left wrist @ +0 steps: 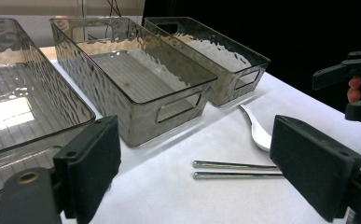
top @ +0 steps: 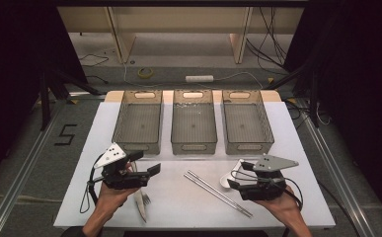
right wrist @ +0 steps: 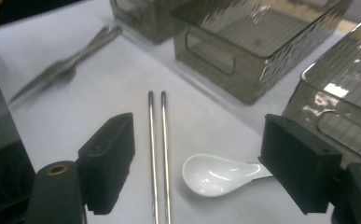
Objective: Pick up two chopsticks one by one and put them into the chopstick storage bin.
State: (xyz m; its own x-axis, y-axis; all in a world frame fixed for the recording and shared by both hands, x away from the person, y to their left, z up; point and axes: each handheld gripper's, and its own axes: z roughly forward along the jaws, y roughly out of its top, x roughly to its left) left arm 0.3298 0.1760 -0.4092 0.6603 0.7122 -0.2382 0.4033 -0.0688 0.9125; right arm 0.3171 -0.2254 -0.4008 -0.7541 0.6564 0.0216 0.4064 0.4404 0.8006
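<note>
Chopsticks [top: 218,193] and spoon [top: 226,176] on the white table [top: 188,207], near side, right of the middle; chopsticks laid side by side, slanting from the centre toward the near right edge, spoon just right of them, bowl end close to the pair. Fork and knife [top: 142,201] at the near left, partly under the left gripper [top: 148,163]. Three clear bins [top: 193,123] in a row along the far half, all seemingly holding nothing. Left gripper held above the near left of the table, jaws spread wide, nothing between them. Right gripper [top: 238,175] held low at the near right, jaws likewise spread and pinching nothing; seen from the right gripper view, chopsticks [right wrist: 157,154] and spoon [right wrist: 218,174] both lying in the gap between the jaws.

Likely risks from here: thin, smooth metal sticks rolling apart or slipping out if pinched off-centre, so one lifted and one left behind. Spoon lying close enough to be nudged or caught together with the sticks. A glossy spoon handle liable to swivel in a loose pinch. Bin rims [left wrist: 136,100] tall enough to catch long sticks carried level.
</note>
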